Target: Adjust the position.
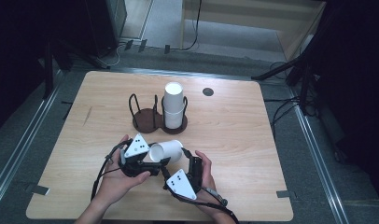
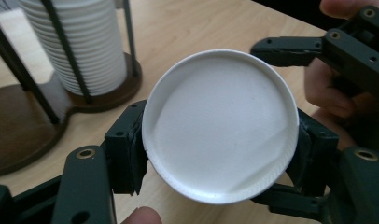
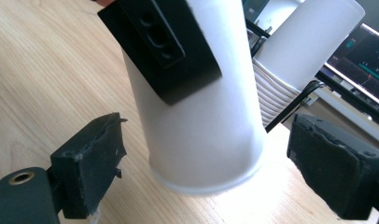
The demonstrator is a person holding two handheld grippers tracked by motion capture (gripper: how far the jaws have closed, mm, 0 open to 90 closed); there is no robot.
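A white paper cup (image 1: pixel 168 150) hangs on its side just above the wooden table (image 1: pixel 239 140), between the two hands. My left gripper (image 1: pixel 155 160) is shut on it: in the left gripper view the pads (image 2: pixel 128 148) press both sides of the cup (image 2: pixel 220 121), whose round end faces the camera. My right gripper (image 1: pixel 180 164) stands open around the same cup (image 3: pixel 201 126). Its pads (image 3: pixel 92 158) are apart from the wall, with a gap on each side. A black jaw of the left gripper (image 3: pixel 164 42) lies against the cup in the right gripper view.
A dark two-ring holder (image 1: pixel 144 120) stands at the table's middle; its right ring holds a tall stack of white cups (image 1: pixel 173 105), its left ring is bare. A small dark round spot (image 1: pixel 207 92) lies farther back. Cables run on the floor behind the table.
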